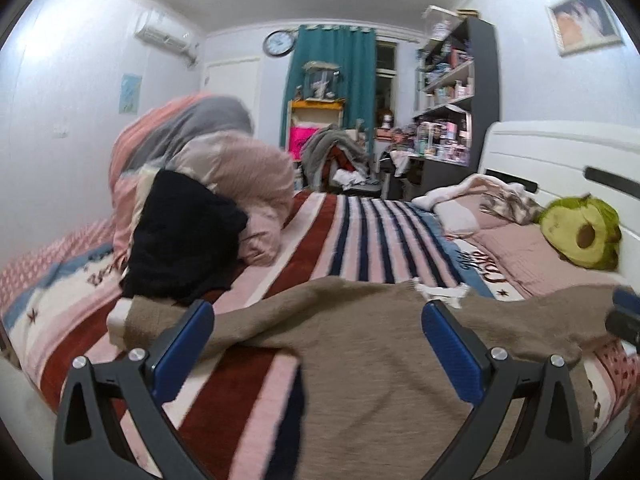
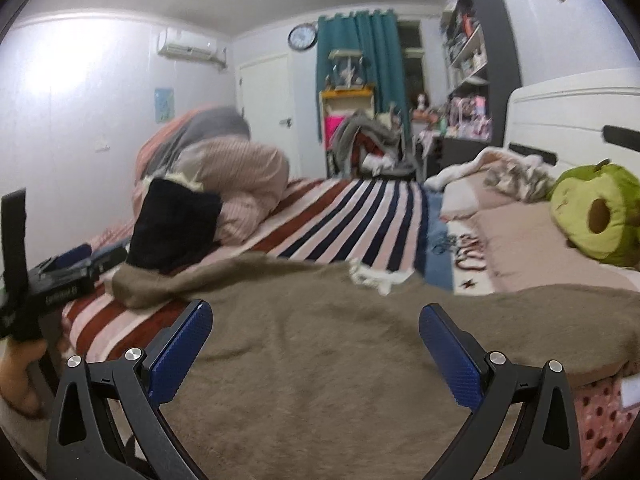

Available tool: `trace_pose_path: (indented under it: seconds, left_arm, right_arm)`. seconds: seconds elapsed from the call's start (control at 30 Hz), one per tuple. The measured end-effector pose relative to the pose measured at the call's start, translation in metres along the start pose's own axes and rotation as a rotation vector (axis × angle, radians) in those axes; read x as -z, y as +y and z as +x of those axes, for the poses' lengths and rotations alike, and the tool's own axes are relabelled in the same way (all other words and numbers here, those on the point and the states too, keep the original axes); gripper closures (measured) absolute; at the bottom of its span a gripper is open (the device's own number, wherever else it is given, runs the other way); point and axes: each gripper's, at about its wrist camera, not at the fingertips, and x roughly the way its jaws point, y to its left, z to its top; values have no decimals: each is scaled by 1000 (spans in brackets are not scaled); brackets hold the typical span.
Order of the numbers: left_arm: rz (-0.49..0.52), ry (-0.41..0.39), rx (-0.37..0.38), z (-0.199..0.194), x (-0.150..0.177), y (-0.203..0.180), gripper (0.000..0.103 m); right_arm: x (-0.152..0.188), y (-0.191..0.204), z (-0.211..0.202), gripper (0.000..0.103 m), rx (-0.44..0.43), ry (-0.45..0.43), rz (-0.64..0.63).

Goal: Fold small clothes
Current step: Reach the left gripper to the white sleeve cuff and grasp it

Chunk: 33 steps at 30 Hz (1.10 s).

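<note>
The brown knit garment (image 2: 320, 340) lies spread across the near edge of the bed (image 1: 352, 232), one end bunched near the black clothing (image 1: 180, 240). Risk: closing on a single layer drags the garment askew or snags the striped blanket beneath. Your left gripper (image 1: 318, 344) and right gripper (image 2: 316, 344) hover level above it, side by side, jaws spread wide, holding nothing.

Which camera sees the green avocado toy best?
The right wrist view. The avocado toy looks bigger and closer there, lying by the white headboard with its brown pit showing. The left wrist view shows the same toy smaller and farther off, near the picture's right edge.
</note>
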Motion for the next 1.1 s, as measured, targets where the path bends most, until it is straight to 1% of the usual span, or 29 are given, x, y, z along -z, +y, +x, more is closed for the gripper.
trace_pose_path:
  seconds: [0.1, 0.13, 0.2, 0.23, 0.3, 0.37, 0.4, 0.43, 0.5, 0.6, 0.7, 0.8, 0.87, 0.93, 1.0, 1.03, 1.07, 1.1]
  left_arm:
    - [-3, 11, -124, 23, 7, 47, 1]
    - [-5, 19, -146, 32, 8, 65, 1]
    - [-22, 37, -167, 48, 11, 98, 1]
    - [-37, 61, -188, 60, 14, 119, 1]
    - [-70, 103, -216, 77, 19, 149, 1]
    - [-116, 140, -213, 93, 25, 177, 1]
    - [-152, 153, -193, 103, 30, 193, 1]
    - [-172, 159, -181, 110, 33, 201, 1]
    - [-215, 186, -145, 127, 41, 215, 1]
    - [-256, 198, -82, 144, 50, 228, 2]
    - [-319, 217, -61, 161, 58, 240, 2]
    - [-360, 240, -29, 168, 64, 239, 3]
    - [-349, 250, -43, 174, 66, 237, 3]
    - [-311, 245, -108, 177, 66, 237, 3]
    - [-298, 227, -169, 177, 64, 245, 3]
    - [-312, 224, -170, 177, 64, 250, 3]
    - [-336, 225, -156, 179, 64, 256, 3]
    - [-368, 241, -123, 183, 66, 262, 3]
  right_arm:
    - [8, 6, 19, 0, -27, 64, -7]
    - [10, 7, 23, 0, -25, 75, -9]
    - [15, 6, 34, 0, -25, 108, -7]
    - [16, 6, 37, 0, -28, 119, -1]
    - [18, 3, 44, 0, -43, 137, 17]
    - [19, 1, 53, 0, -53, 154, 30]
    - [20, 1, 56, 0, -52, 160, 30]
    - [21, 0, 62, 0, -48, 169, 25]
    - [22, 1, 68, 0, -43, 182, 16]
    - [24, 4, 80, 0, -30, 208, -8]
    - [26, 6, 88, 0, -25, 224, -32]
    - [27, 9, 95, 0, -39, 229, -41]
    - [28, 12, 100, 0, -45, 241, -45]
    - [28, 13, 104, 0, -43, 252, -59]
    - [28, 15, 105, 0, -41, 248, -70]
    - [27, 15, 106, 0, -38, 246, -72]
    - [27, 15, 106, 0, -40, 245, -72]
    - [27, 15, 105, 0, -43, 245, -70]
